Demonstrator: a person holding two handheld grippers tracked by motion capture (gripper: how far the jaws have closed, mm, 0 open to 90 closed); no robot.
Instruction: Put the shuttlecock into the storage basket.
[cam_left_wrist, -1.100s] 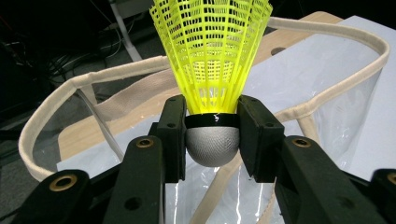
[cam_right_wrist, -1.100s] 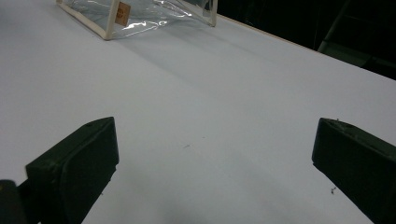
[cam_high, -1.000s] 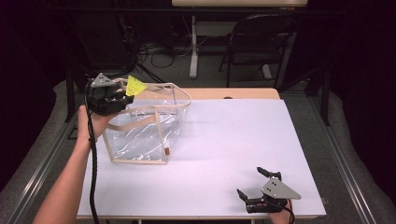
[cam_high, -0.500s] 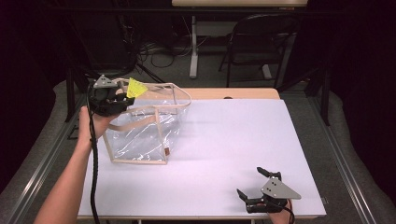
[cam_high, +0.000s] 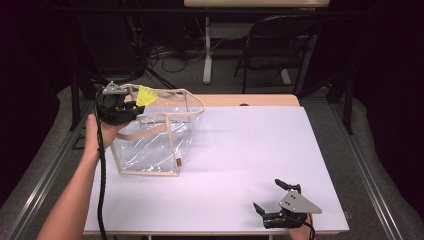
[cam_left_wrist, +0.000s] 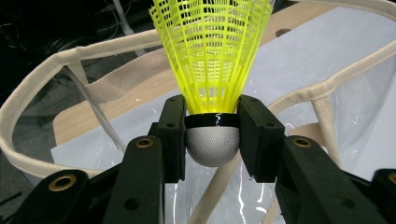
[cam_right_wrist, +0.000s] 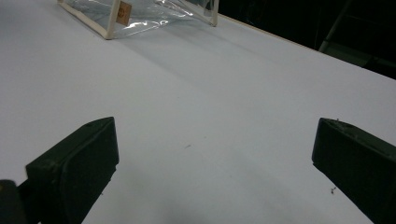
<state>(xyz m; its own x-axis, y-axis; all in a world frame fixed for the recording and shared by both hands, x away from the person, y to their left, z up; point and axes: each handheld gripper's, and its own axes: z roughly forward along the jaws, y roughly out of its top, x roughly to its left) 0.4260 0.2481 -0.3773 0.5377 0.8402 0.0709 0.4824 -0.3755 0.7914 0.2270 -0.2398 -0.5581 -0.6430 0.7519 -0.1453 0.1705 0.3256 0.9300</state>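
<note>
Shuttlecock pinched above a clear tote bag

The left gripper pinches a yellow shuttlecock at its grey rounded base, both pads pressed against the base and the skirt fanning out beyond the tips, just over the open mouth of a clear bag with beige trim that stands at the left of the white table. Well apart, at the near right edge, the right gripper rests low with its jaws spread wide, nothing between them.
</note>
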